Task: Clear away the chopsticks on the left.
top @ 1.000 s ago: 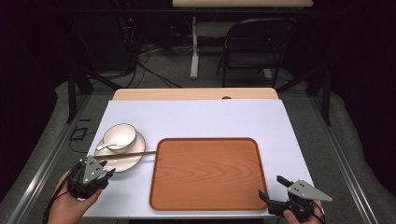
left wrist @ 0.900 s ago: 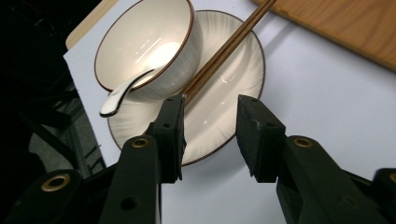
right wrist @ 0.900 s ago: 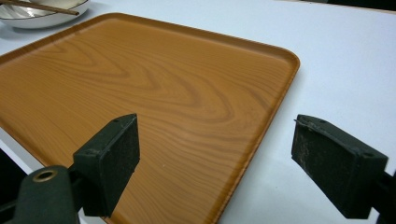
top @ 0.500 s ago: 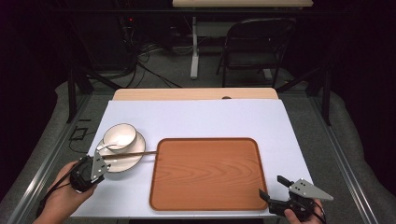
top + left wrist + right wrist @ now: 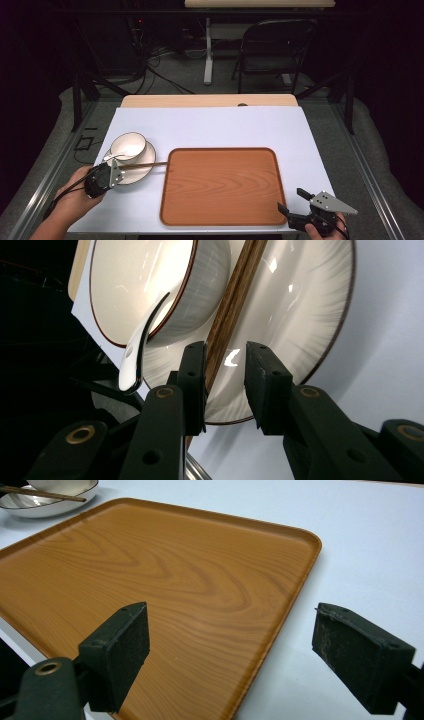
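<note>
A white bowl (image 5: 129,146) with a dark rim sits on a white plate (image 5: 142,171) at the table's left, with a spoon (image 5: 136,356) leaning in the bowl. Wooden chopsticks (image 5: 150,164) lie across the plate toward the tray. My left gripper (image 5: 116,173) is at the plate's near edge. In the left gripper view (image 5: 225,385) its jaws have just been closing around the chopsticks (image 5: 232,305). One pad sits against them and a gap stays at the other. My right gripper (image 5: 293,200) stands wide open by the near right corner of the wooden tray (image 5: 222,185), holding nothing (image 5: 230,650).
The wooden tray (image 5: 175,580) lies bare in the middle of the white table top (image 5: 210,127). A folding chair (image 5: 275,50) and cables stand on the floor beyond the table's far edge.
My left gripper has moved in toward the plate and its jaws have narrowed around the chopsticks. The right gripper has stayed where it was.
</note>
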`<state>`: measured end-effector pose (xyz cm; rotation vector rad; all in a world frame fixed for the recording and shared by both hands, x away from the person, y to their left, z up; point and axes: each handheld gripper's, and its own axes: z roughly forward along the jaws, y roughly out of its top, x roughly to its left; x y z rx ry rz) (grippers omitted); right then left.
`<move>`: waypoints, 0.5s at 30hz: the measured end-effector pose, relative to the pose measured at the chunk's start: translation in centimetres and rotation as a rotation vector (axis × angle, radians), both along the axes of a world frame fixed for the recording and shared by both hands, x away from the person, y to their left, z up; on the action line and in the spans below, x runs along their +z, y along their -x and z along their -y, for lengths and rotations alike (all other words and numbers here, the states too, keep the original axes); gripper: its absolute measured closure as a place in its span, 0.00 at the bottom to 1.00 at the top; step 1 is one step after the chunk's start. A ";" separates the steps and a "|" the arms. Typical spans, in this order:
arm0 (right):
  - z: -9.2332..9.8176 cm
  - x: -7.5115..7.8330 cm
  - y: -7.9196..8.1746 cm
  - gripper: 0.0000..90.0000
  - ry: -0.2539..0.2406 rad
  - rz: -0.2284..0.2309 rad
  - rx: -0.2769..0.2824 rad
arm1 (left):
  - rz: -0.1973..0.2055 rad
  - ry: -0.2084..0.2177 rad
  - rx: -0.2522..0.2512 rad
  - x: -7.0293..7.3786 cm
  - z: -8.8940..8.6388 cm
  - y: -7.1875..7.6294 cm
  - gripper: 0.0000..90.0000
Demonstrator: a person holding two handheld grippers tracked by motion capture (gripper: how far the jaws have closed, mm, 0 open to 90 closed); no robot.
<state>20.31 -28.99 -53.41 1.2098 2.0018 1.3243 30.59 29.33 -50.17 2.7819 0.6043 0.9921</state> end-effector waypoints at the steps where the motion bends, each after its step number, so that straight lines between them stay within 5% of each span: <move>1: 0.0 0.0 0.0 0.16 0.000 0.000 0.000 | -0.002 0.000 0.001 -0.1 0.0 -0.1 0.78; 15: 0.0 0.0 0.0 0.16 -0.002 0.002 0.003 | -0.014 0.010 0.001 -1.7 0.2 -1.6 0.79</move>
